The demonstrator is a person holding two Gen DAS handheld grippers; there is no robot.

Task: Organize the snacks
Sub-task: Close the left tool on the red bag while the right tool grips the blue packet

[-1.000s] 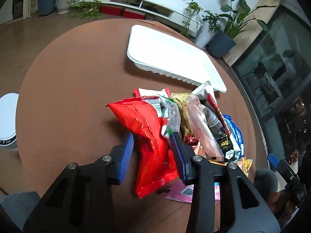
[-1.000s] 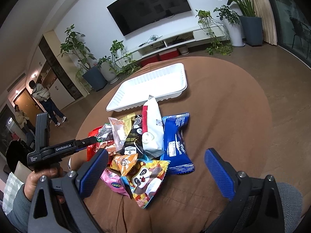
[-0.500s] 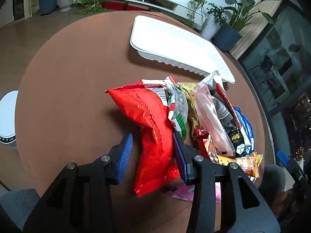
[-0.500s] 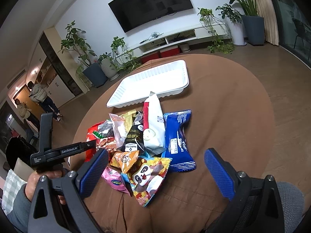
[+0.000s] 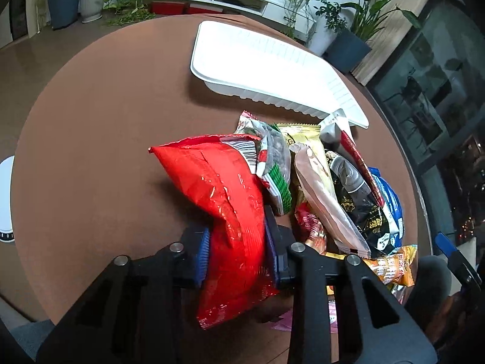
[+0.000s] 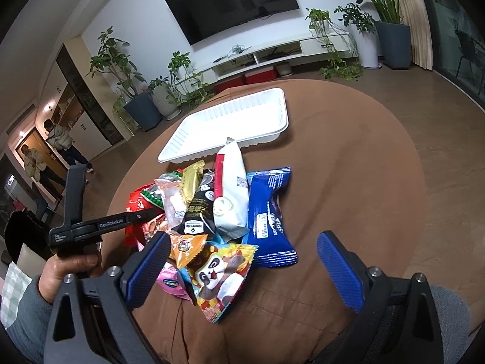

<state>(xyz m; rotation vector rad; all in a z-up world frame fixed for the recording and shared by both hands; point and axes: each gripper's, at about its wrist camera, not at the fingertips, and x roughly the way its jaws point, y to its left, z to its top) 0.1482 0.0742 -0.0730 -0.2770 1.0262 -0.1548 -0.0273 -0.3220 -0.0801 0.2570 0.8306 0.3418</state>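
Snacks: a crinkled red foil bag (image 5: 230, 212) was pinched in the left tongs (image 5: 238, 250), likely bound for the white ribbed plastic tray (image 5: 230, 86), while the right tongs (image 6: 242, 270) hung spread.

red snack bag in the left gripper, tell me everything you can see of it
The red snack bag is glossy, crinkled foil or plastic with a serrated top seam and a barcode patch near its upper corner. The left gripper is shut on its lower half, blue pads pinching it. Its top leans against the green-and-white packet at the pile's edge.
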